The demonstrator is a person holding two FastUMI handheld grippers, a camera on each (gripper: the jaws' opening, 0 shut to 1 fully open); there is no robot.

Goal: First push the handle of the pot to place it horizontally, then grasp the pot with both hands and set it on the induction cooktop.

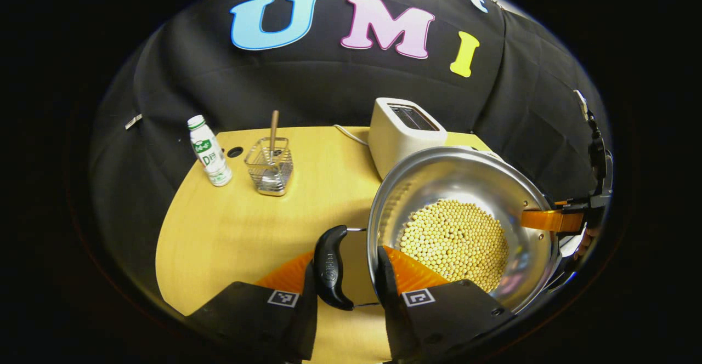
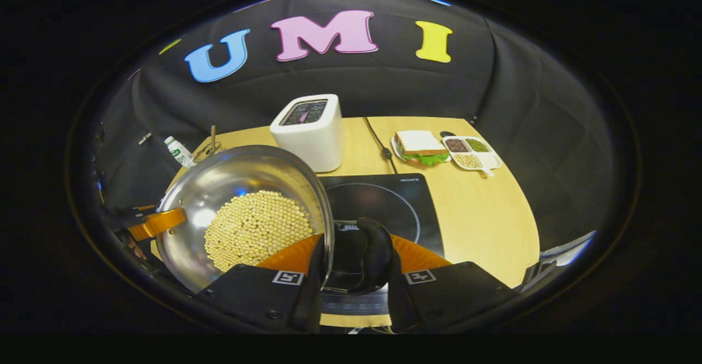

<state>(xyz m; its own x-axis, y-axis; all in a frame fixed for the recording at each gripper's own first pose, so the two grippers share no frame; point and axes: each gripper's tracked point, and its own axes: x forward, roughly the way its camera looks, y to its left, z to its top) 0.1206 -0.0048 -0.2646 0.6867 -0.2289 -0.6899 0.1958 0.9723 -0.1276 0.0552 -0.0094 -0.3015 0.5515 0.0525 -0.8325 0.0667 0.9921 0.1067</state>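
Tabletop [image 1: 230,232] of pale yellow wood, rounded at its front corners, stands against the black cloth wall on every side. At its far left stand a small bottle [image 1: 209,151] and, just beside it, a wire basket [image 1: 270,166] with a wooden stick upright in it. A white toaster [image 2: 309,130] sits at the back middle, its cord trailing over the wood. To the right lie a sandwich on a plate [image 2: 421,147] and a divided dish [image 2: 470,153] of grains, near the far right edge. The black induction cooktop [image 2: 403,202] lies just in front of the toaster.

The steel pot [image 1: 466,216], holding a bed of pale beans, is at the cooktop's left side, tilted. The left gripper [image 1: 347,276] has its fingers narrowed on the pot's black side handle [image 1: 330,268]; the right gripper [image 2: 355,268] likewise pinches the opposite handle [image 2: 375,251], above the cooktop's near edge. Bare wood lies open left of the pot.
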